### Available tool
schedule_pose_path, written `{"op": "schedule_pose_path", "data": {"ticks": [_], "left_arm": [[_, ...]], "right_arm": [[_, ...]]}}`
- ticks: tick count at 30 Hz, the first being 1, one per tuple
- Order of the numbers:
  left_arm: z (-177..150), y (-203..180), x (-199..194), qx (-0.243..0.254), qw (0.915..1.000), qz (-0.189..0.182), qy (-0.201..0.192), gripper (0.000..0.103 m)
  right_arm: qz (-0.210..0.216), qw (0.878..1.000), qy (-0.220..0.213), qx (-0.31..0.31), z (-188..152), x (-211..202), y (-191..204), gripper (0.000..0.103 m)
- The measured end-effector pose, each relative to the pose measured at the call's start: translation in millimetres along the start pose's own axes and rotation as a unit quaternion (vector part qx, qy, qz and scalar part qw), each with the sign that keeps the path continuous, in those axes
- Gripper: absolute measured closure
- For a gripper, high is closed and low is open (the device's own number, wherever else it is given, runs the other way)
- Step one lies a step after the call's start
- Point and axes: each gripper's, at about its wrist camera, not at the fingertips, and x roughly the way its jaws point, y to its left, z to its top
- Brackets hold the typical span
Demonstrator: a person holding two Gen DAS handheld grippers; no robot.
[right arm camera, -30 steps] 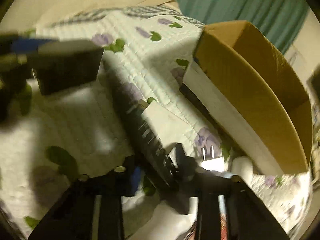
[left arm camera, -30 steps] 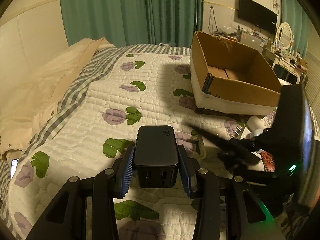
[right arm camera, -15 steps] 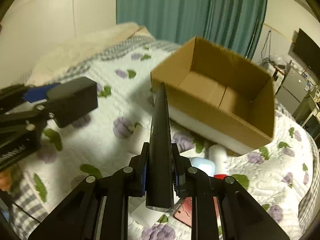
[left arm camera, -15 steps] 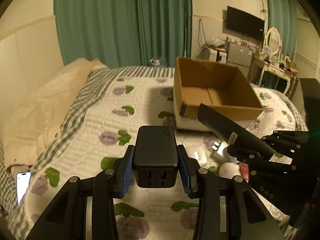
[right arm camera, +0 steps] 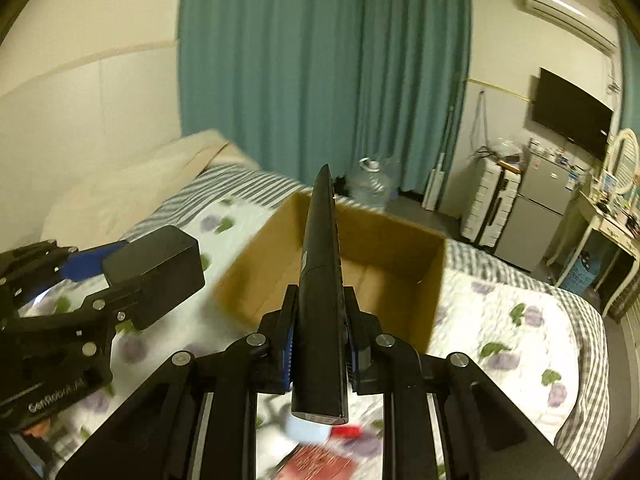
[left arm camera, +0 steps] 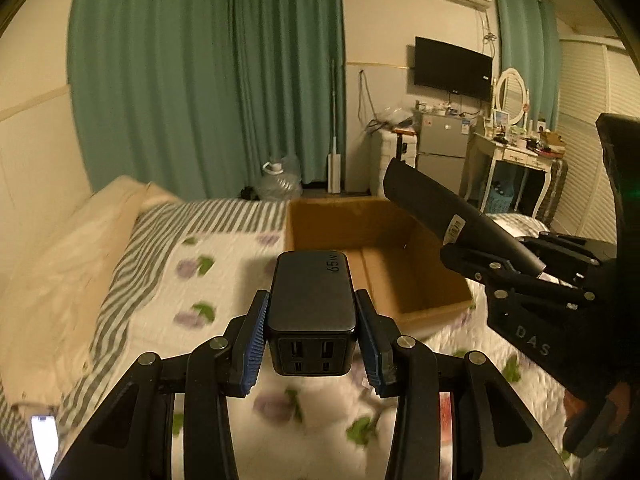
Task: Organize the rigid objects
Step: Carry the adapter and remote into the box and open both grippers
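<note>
Left gripper (left arm camera: 313,339) jaws w/ ribbed blue pads clamp a matte black, round-edged charger block (left arm camera: 312,300), "65W" on top, ports facing cam. Right gripper (right arm camera: 320,336) jaws squeeze a long, slim black tapered remote (right arm camera: 322,280), tip fwd. Just beyond both: open brown cardboard box (left arm camera: 384,264), plain corrugated, on quilted floral bedspread (left arm camera: 200,276). Beige pillow (left arm camera: 60,256) left of left jaws.

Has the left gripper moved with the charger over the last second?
Yes. The left gripper, shut on the charger, has lifted off the bed toward the cardboard box.
</note>
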Motion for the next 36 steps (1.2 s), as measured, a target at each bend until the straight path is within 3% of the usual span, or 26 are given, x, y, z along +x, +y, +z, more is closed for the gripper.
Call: {"op": "schedule_pose_path", "data": {"ticks": [6,12,20,24,29,30,31,32,36], "left_arm": [[27.9,-25.8,63.3,0.005,0.9998,0.001,0.017,0.061],[21.1,-36.1,109.6,0.009,0.9989,0.008,0.045,0.061],[5.3,-40.2,142.1,0.01,0.9972,0.015,0.073,0.061],[3.6,-43.6,147.3,0.011,0.9971,0.011,0.075,0.061],[5.0,-46.4,145.6,0.007,0.9977,-0.004,0.068,0.058],[7.0,-47.7,138.2,0.01,0.9987,0.001,0.049,0.056],[9.5,-47.8,131.8,0.012,0.9993,0.01,0.035,0.043],[12.7,-48.9,123.2,0.015,0.9994,0.021,0.022,0.036],[23.1,-46.1,93.0,0.011,0.9997,0.023,0.006,0.034]], "right_arm": [[-0.012,0.999,0.013,0.034,3.2,52.8,-41.0,0.084],[-0.016,0.998,0.04,0.055,-15.2,103.9,-60.1,0.084],[-0.004,0.997,0.028,0.078,-25.1,129.9,-74.0,0.084],[-0.006,0.995,0.011,0.097,-25.5,123.2,-84.5,0.052],[-0.031,0.993,-0.01,0.112,-19.9,103.7,-91.8,0.041],[-0.039,0.993,-0.012,0.111,-19.0,99.4,-92.3,0.038],[-0.044,0.993,-0.015,0.111,-18.0,94.5,-93.4,0.036],[-0.047,0.992,-0.016,0.113,-16.5,89.2,-94.5,0.035],[-0.073,0.992,-0.016,0.106,-8.7,58.3,-93.7,0.022]]}}
